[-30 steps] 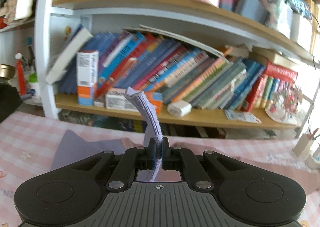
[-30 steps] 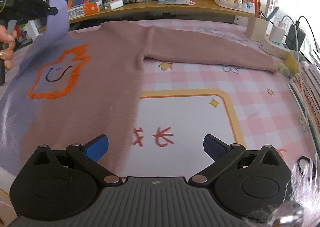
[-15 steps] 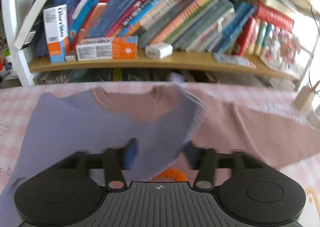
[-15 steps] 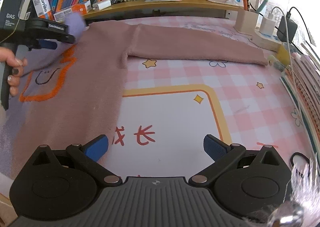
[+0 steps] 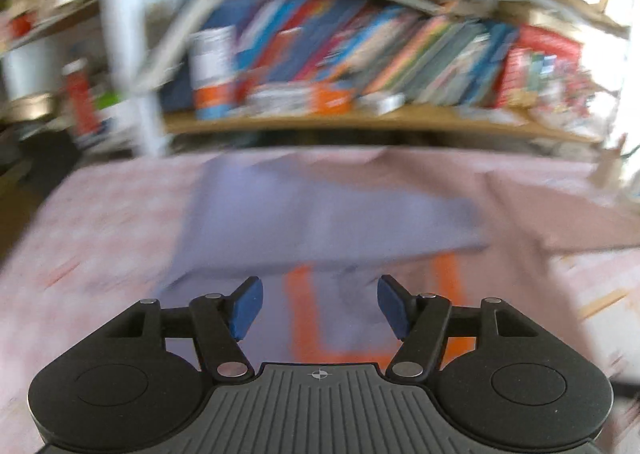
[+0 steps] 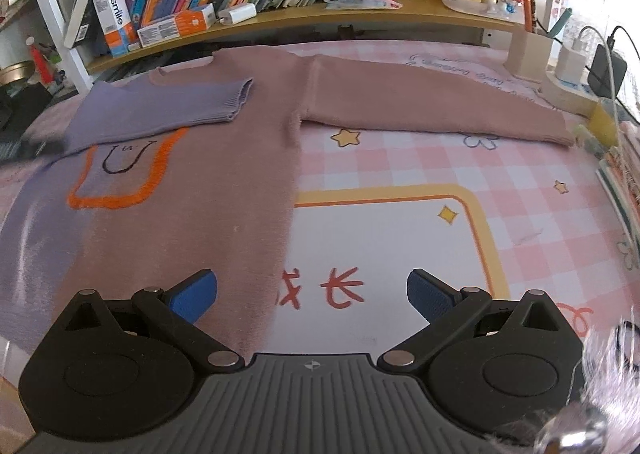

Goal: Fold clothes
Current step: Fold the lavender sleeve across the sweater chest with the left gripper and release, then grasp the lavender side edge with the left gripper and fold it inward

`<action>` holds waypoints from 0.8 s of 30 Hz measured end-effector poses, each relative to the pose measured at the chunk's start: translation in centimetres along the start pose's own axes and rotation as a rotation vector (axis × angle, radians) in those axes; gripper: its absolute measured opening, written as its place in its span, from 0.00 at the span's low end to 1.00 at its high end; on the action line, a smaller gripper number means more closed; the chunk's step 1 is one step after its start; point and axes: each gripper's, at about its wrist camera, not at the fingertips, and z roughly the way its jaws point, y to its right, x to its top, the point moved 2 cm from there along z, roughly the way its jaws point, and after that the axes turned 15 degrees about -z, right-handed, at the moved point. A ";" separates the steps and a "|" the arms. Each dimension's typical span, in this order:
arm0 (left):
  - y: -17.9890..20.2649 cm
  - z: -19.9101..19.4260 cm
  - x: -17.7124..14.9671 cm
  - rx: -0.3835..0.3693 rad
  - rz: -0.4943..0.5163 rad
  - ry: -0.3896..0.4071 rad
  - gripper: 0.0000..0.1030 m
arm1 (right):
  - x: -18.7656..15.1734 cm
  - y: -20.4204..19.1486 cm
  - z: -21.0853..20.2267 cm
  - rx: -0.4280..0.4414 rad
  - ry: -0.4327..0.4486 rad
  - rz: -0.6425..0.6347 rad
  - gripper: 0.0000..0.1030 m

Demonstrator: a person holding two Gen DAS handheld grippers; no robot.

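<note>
We are working on a two-tone sweater [image 6: 224,181], mauve and lilac, lying flat on its back on the pink checked counter [image 6: 460,157] in front of the bookshelf [image 6: 280,17]. Its lilac sleeve [image 6: 160,113] is lying folded across the chest, cuff near the middle, just above the orange outline motif [image 6: 120,177]. The mauve sleeve [image 6: 432,105] is stretching straight out toward the white charger block [image 6: 574,57].

Our left tongs [image 5: 319,308] are standing wide and holding nothing, hovering over the motif in a badly blurred view. Our right tongs [image 6: 312,294] are also gaping wide and empty, sitting low over the sweater's hem edge and the printed mat.

We are judging the step in hand as the sleeve folds, with one sleeve lying in and one out. The next move is calling for a pinch on the mauve sleeve near its cuff, then a carry across the chest so it is overlapping the lilac one without dragging the body askew.
</note>
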 end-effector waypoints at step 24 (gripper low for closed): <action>-13.6 0.5 -3.0 0.102 -0.158 -0.101 0.61 | -1.5 -3.3 -0.9 -0.056 -0.061 0.127 0.58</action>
